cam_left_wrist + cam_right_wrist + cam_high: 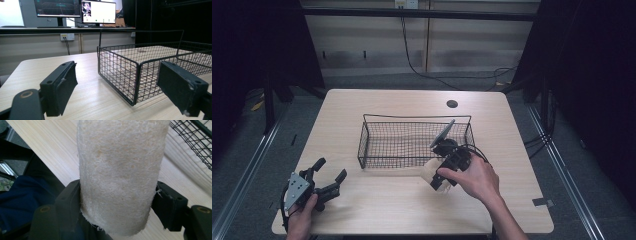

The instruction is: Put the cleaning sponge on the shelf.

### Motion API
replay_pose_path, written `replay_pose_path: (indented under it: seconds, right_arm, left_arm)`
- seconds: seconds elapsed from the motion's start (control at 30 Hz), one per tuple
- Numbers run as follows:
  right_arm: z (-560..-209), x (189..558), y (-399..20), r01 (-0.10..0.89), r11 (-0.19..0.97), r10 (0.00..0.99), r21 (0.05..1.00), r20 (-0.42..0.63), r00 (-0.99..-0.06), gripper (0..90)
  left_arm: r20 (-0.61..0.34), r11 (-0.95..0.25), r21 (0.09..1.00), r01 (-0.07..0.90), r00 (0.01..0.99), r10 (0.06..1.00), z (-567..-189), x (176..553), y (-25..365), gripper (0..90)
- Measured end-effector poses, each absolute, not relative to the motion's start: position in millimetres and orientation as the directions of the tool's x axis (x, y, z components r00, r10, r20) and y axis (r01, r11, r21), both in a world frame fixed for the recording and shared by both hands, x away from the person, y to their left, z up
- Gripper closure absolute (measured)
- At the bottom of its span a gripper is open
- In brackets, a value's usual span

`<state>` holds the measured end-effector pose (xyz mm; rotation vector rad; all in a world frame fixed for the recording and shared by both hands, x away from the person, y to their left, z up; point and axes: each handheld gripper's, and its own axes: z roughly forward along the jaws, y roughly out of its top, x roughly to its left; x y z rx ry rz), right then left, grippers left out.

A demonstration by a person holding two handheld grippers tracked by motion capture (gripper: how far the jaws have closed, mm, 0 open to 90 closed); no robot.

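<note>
Loofah, pale and fibrous, sits clamped between my right gripper's two black jaws, one pressing each side of it, and it stands up tall in the right gripper view. From the high view I see the same loofah as a pale block just in front of the wire basket, over the bare tabletop near the basket's front right corner. I cannot tell from there whether it touches the wood. My right hand grips the right gripper from behind, with the tool angled toward the basket and its cable looping beside the rim.

The basket is black mesh with a raised handle bar, and it sits in the middle of the light wooden table. In the left gripper view the basket's near corner stands just ahead, between the jaws.

My left gripper rests near the table's front left corner, well apart from the basket, held by my left hand. Its jaws are spread wide with nothing between them. Beyond the table, monitors glow on a desk.
</note>
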<state>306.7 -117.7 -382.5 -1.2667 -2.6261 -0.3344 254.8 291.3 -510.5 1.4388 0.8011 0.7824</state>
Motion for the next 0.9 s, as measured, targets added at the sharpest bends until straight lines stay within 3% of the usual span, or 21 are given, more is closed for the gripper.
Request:
replay_pose_path:
  seconds: [0.9]
  right_arm:
    - [-338.1, 333.4, -127.5, 0.832, 0.533, 0.791, 0.156, 0.257, -0.555, 29.7]
  left_arm:
    - [-0.002, -0.008, 1.000, 0.018, 0.530, 0.848, -510.5, 254.8, 291.4, 15.7]
